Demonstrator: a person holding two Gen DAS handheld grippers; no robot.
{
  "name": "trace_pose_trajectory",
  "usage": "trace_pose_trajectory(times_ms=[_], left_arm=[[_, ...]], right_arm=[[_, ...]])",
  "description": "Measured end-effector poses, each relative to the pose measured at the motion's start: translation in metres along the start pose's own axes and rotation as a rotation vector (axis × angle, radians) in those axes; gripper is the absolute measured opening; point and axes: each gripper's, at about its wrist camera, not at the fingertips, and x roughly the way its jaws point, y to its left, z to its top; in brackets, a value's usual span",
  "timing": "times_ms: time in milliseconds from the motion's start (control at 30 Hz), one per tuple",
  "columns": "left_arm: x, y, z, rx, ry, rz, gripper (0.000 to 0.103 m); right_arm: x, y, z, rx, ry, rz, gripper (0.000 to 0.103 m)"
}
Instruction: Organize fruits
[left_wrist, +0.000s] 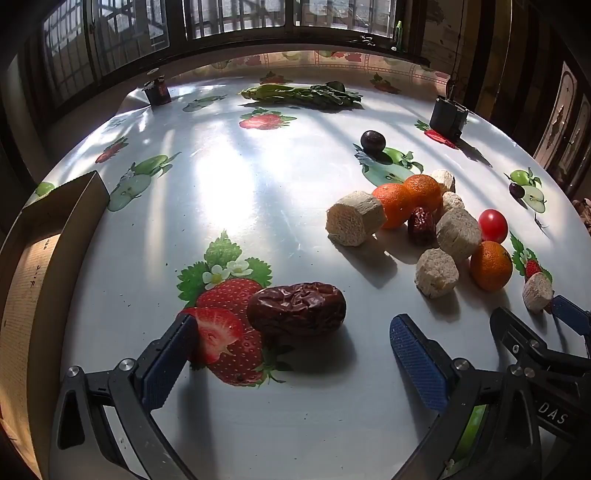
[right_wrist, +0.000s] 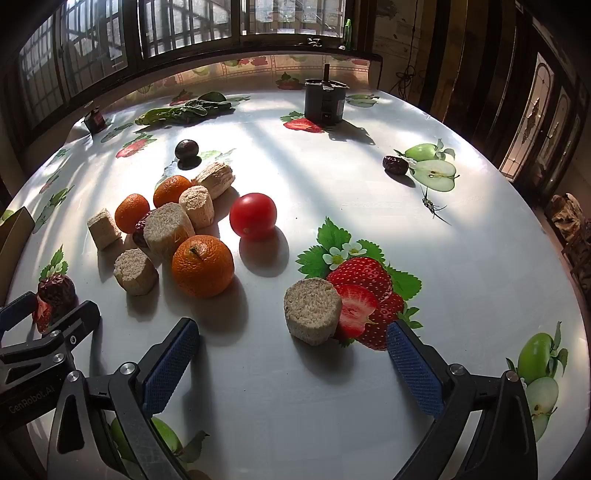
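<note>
Left gripper (left_wrist: 291, 350) fingers wide apart, empty; red date (left_wrist: 296, 309) sits just ahead between them, long axis crosswise; right gripper (right_wrist: 291, 354) also apart, farther off

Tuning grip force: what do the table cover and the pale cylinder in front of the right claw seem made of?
Table cover: looks like glossy plastic or oilcloth, given the sun glare and the printed fruit. Pale cylinder: looks like dry, fibrous, matte stuff, perhaps cut sugarcane, given its rough, grainy end face; probably firm.
</note>
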Motion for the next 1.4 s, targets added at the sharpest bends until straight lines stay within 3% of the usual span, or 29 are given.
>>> trace_pose_trajectory(times_ms=[300, 567, 733, 800, 900, 1033, 1100, 1267, 1400], left_arm=[[0.000, 0.000, 0.000, 0.000, 0.002, 0.002, 0.103], [-0.002, -0.002, -0.001, 0.035, 0.056, -0.022, 0.103], [-0.008, 0.002, -0.007, 0.076, 0.088, -0.065, 0.103], [-0.016, 0.009, -0.010, 0.041, 0.086, -0.101, 0.101], [-0.047, 0.022, -0.013, -0.001, -0.005, -0.112, 0.095], [-0.113, 0.045, -0.013, -0.041, -0.236, -0.029, 0.095], [-0.146, 0.061, -0.010, -0.080, -0.353, 0.043, 0.095], [-0.216, 0.093, -0.013, -0.153, -0.578, 0.166, 0.096], [-0.240, 0.101, -0.020, -0.146, -0.652, 0.173, 0.099]], right_arm=[[0.000, 0.000, 0.000, 0.000, 0.000, 0.000, 0.102], [0.000, 0.000, 0.000, 0.000, 0.002, 0.000, 0.102], [-0.001, -0.002, 0.000, 0.013, 0.056, 0.000, 0.102], [-0.001, 0.001, -0.001, 0.007, 0.065, 0.001, 0.102], [-0.004, 0.002, -0.004, -0.004, 0.061, 0.009, 0.102], [-0.014, -0.002, -0.007, 0.056, 0.075, 0.023, 0.100], [-0.032, -0.007, -0.010, 0.115, 0.031, 0.061, 0.098], [-0.107, -0.003, -0.025, 0.165, -0.228, 0.064, 0.098], [-0.155, 0.007, -0.033, 0.150, -0.420, 0.034, 0.098]])
